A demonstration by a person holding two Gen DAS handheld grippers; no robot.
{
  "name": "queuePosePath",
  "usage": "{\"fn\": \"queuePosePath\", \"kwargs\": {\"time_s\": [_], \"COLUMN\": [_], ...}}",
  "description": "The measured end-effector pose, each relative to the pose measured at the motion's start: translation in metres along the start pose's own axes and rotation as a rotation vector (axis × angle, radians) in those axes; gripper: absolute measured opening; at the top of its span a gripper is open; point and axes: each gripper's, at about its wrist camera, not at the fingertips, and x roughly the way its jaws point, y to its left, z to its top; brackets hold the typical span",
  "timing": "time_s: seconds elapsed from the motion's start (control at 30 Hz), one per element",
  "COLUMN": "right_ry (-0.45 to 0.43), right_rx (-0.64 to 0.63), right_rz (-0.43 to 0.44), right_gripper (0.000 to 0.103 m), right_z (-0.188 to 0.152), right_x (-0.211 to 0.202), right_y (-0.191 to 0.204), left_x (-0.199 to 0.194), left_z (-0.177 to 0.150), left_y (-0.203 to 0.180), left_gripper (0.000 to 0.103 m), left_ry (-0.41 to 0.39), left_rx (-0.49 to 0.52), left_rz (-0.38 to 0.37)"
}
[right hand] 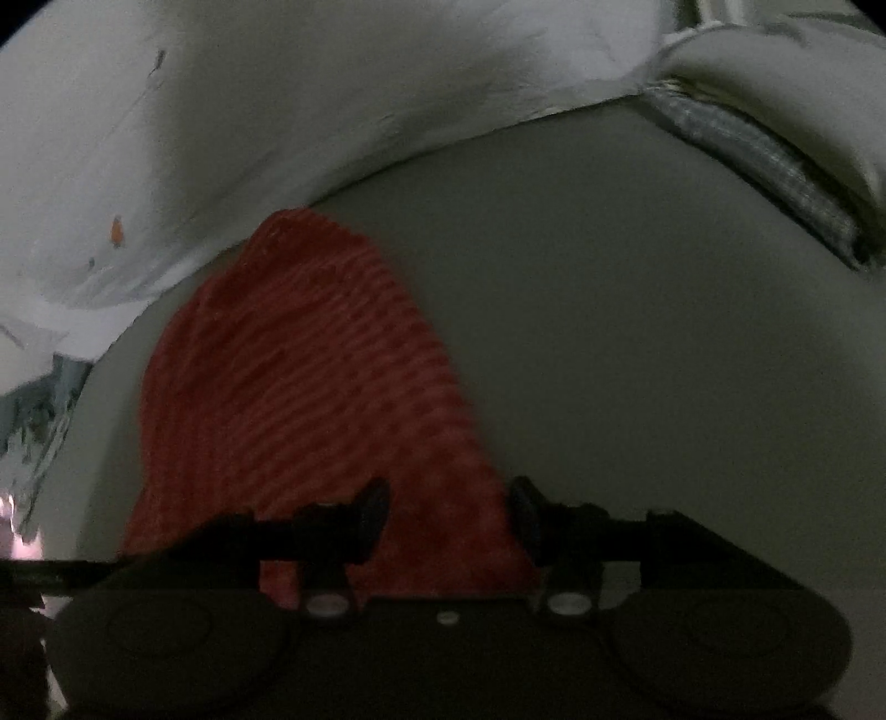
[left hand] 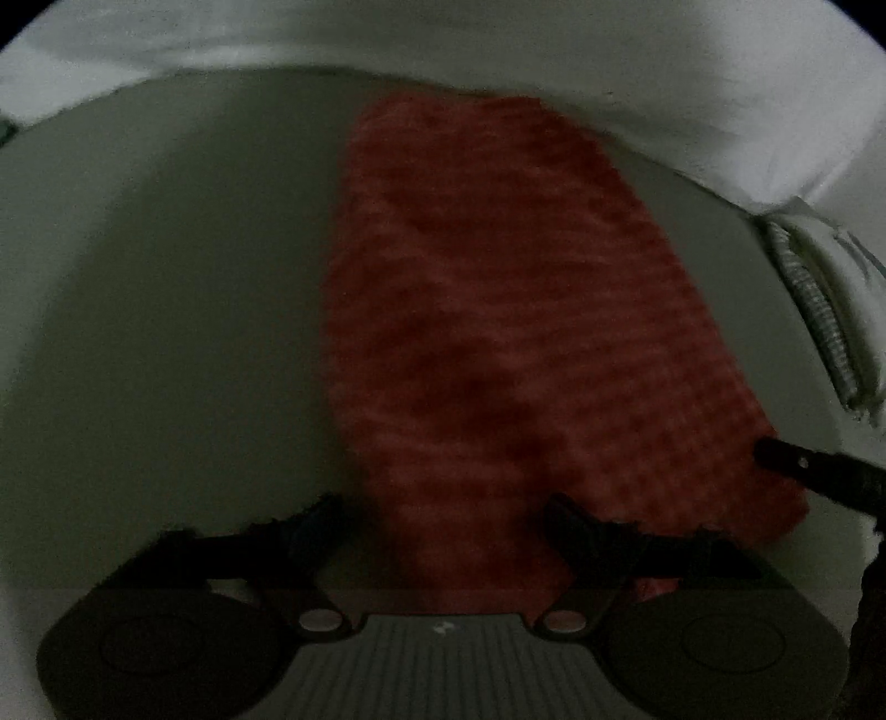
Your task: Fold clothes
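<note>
Both grippers' jaws spread over red ribbed cloth — on grey table, apparently against white wall.

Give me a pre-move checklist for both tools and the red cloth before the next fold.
1. Red cloth lies flat on the grey surface: ok, no bunching visible.
2. Left tool straddles the cloth's near edge: ok, jaws apart with cloth between them.
3. Right tool straddles the near corner: ok, jaws apart over the cloth.
4. Pads pressing on the fabric: not ok, neither tool has closed on it.
5. Both tools on the same edge: ok, the right tool's finger shows at the cloth's right corner in the left view.
6. Cloth layers already folded: cannot tell.
</note>
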Motion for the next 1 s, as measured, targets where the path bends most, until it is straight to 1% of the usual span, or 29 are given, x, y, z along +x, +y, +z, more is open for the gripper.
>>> {"fn": "queuePosePath", "kwargs": {"time_s": [0.03,0.07,0.1,0.17,0.23,0.3,0.33,0.37,0.4,0.43,0.47,0.5,0.53,0.57,0.6,0.63,0.7,0.77,0.87,0.9,1.0], "right_ry": [0.009,0.018,0.016,0.006,0.017,0.037,0.056,0.076,0.097,0.083,0.054,0.026,-0.003,-0.031,-0.060,-0.085,-0.127,-0.160,-0.179,-0.181,-0.173], "right_rx": [-0.017,-0.034,-0.055,-0.077,-0.076,-0.089,-0.111,-0.136,-0.161,-0.171,-0.175,-0.179,-0.183,-0.188,-0.192,-0.190,-0.188,-0.197,-0.235,-0.243,-0.259], "right_rz": [0.000,0.000,-0.001,0.013,0.046,0.079,0.073,0.063,0.053,0.042,0.030,0.018,0.006,-0.006,-0.018,-0.023,-0.023,-0.017,-0.027,-0.029,0.003], "right_gripper": [0.030,0.010,0.004,0.003,0.002,0.002,0.003,0.003,0.005,0.010,0.017,0.028,0.050,0.057,0.060,0.060,0.060,0.060,0.060,0.060,0.060], "right_z": [0.000,-0.001,-0.003,-0.008,-0.014,-0.022,-0.027,-0.032,-0.038,-0.036,-0.032,-0.027,-0.023,-0.018,-0.014,-0.005,0.017,0.038,0.068,0.078,0.106], "right_x": [0.001,0.002,0.000,-0.007,-0.018,-0.031,-0.035,-0.038,-0.041,-0.046,-0.051,-0.056,-0.061,-0.066,-0.071,-0.070,-0.060,-0.046,-0.017,-0.007,0.027], "right_y": [0.002,0.005,0.008,0.015,0.022,0.031,0.036,0.042,0.048,0.052,0.056,0.060,0.064,0.068,0.072,0.076,0.083,0.090,0.108,0.113,0.121], "left_x": [-0.001,-0.002,-0.004,-0.015,-0.027,-0.036,-0.039,-0.041,-0.044,-0.047,-0.049,-0.052,-0.058,-0.065,-0.068,-0.070,-0.069,-0.061,-0.037,-0.028,0.009], "left_z": [-0.002,-0.003,-0.005,-0.010,-0.015,-0.025,-0.029,-0.033,-0.038,-0.042,-0.042,-0.042,-0.038,-0.034,-0.023,-0.012,0.014,0.045,0.097,0.111,0.149], "left_y": [-0.001,-0.002,-0.002,0.014,0.031,0.051,0.056,0.060,0.064,0.068,0.072,0.075,0.081,0.086,0.090,0.094,0.098,0.095,0.083,0.080,0.078], "left_gripper": [0.008,0.006,0.006,0.006,0.006,0.006,0.007,0.012,0.013,0.024,0.043,0.049,0.051,0.053,0.055,0.060,0.066,0.074,0.083,0.084,0.085], "left_ry": [-0.005,-0.009,-0.013,-0.008,-0.002,0.030,0.050,0.070,0.091,0.111,0.125,0.137,0.117,0.082,0.053,0.025,-0.027,-0.066,-0.092,-0.101,-0.082], "left_rx": [0.017,0.034,0.048,0.011,-0.028,-0.091,-0.085,-0.080,-0.075,-0.069,-0.064,-0.061,-0.085,-0.106,-0.118,-0.129,-0.126,-0.084,0.018,0.036,0.027], "left_rz": [0.014,0.029,0.042,0.043,0.044,0.031,0.040,0.048,0.056,0.065,0.072,0.078,0.064,0.046,0.027,0.008,-0.039,-0.078,-0.091,-0.100,-0.138]}}
